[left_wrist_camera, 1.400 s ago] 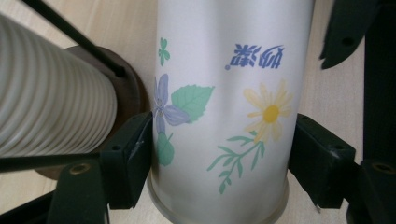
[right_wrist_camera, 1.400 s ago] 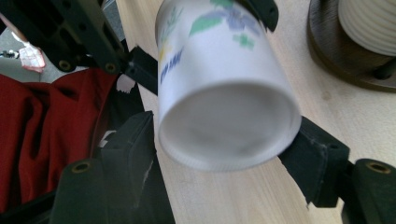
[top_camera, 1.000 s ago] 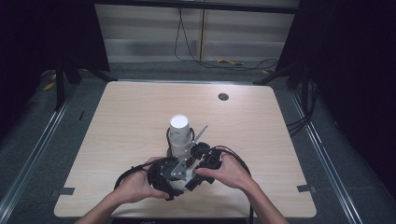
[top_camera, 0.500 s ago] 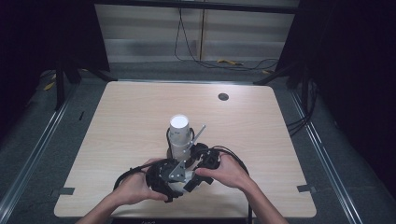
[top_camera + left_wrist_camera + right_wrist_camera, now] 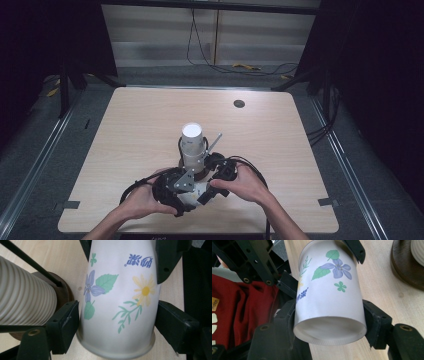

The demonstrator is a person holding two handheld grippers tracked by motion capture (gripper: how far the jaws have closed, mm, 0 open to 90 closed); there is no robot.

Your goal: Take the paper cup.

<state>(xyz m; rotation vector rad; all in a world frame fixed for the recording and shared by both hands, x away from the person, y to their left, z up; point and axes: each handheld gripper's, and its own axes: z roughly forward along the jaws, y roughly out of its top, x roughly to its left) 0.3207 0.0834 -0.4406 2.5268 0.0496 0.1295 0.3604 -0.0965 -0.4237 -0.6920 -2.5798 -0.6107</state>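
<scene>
paper cup (image 5: pixel 196 192) mostly hidden under both tools in high view; ribbed cup stack (image 5: pixel 23 295) cut off by left gripper view's edge

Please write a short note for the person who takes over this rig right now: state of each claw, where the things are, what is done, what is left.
Left claw: shut on the flowered paper cup, jaws on both sides near its rim.
Right claw: shut on the same cup, gripping near the other end.
The cup lies on its side between both claws, above the near middle of the table.
Just behind stands a ribbed white cup stack on a round brown base.
Done: one cup is apart from the stack and held.
Left, probably: release with one claw and set the cup down; mind the stack close by.
</scene>
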